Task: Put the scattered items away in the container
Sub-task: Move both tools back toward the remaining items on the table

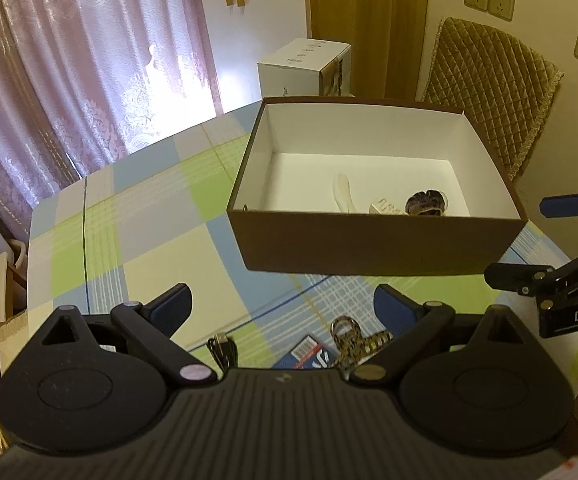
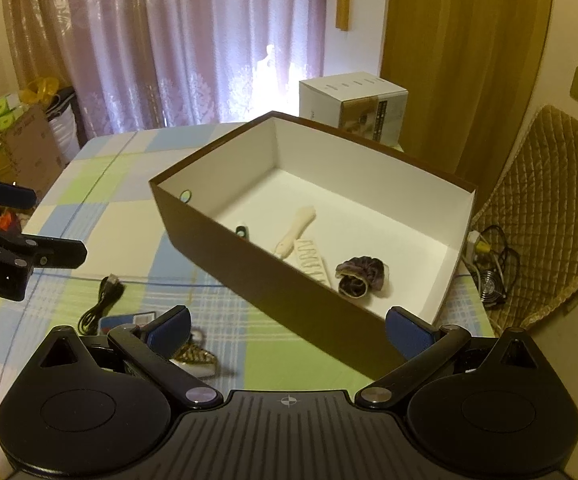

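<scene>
Container: the brown box [image 2: 273, 280] is sitting on the checked bench [image 2: 101, 184], open-topped, white inside.
Already stowed: a cream handle-shaped piece [image 2: 295, 230], a flat white ribbed piece [image 2: 313, 266], a dark scrunchie [image 2: 363, 276] and a small dark-and-green item [image 2: 242, 232] are lying on the box floor.
Still outstanding: a black USB cable [image 2: 101, 304], a leopard-print hair clip [image 1: 353, 338] and a blue-and-red card or packet [image 1: 309, 354] are waiting on the bench, just in front of the box.
Left gripper [image 1: 283, 306]: you are holding its fingers wide apart, empty, hovering over the clip and packet.
Right gripper [image 2: 287, 330]: you are holding its fingers wide apart too, gripping nothing, poised at the box's near corner.
Progress: you are looking roughly halfway done, four in and three out, as far as the views show.
Next call: the clip is lying nearest both grippers.
</scene>
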`<move>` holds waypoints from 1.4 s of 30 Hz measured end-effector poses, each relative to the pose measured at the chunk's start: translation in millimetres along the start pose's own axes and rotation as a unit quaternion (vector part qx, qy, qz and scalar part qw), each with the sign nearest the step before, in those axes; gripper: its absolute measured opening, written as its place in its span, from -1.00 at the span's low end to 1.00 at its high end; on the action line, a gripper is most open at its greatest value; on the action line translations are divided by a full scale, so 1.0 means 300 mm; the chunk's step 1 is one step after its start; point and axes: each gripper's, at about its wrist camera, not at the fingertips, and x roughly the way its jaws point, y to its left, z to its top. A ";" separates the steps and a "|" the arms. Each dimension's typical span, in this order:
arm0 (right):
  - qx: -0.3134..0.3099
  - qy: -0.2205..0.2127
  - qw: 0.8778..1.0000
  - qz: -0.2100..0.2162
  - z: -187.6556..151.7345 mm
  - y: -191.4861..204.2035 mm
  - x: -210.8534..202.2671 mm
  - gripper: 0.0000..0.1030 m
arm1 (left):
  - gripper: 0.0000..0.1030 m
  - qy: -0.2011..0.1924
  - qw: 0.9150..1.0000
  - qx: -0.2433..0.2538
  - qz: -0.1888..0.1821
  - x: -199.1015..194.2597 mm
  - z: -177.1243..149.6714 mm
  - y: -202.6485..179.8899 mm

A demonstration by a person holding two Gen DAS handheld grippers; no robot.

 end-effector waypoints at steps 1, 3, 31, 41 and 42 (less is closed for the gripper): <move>-0.001 -0.001 1.000 0.001 -0.006 0.005 -0.005 0.96 | 0.86 0.001 1.000 -0.002 0.000 -0.005 -0.008 0.002; -0.003 0.001 1.000 0.002 -0.020 0.015 -0.011 0.96 | 0.86 0.004 1.000 -0.007 0.002 -0.012 -0.026 0.006; -0.008 0.029 0.999 0.035 -0.166 0.087 -0.007 0.96 | 0.86 0.045 0.997 -0.051 0.021 -0.029 -0.230 0.026; -0.004 0.051 0.997 0.049 -0.203 0.095 0.036 0.96 | 0.86 0.080 0.993 -0.086 0.025 -0.007 -0.347 0.059; -0.005 0.052 0.997 0.051 -0.205 0.096 0.040 0.96 | 0.86 0.082 0.992 -0.088 0.025 -0.006 -0.354 0.060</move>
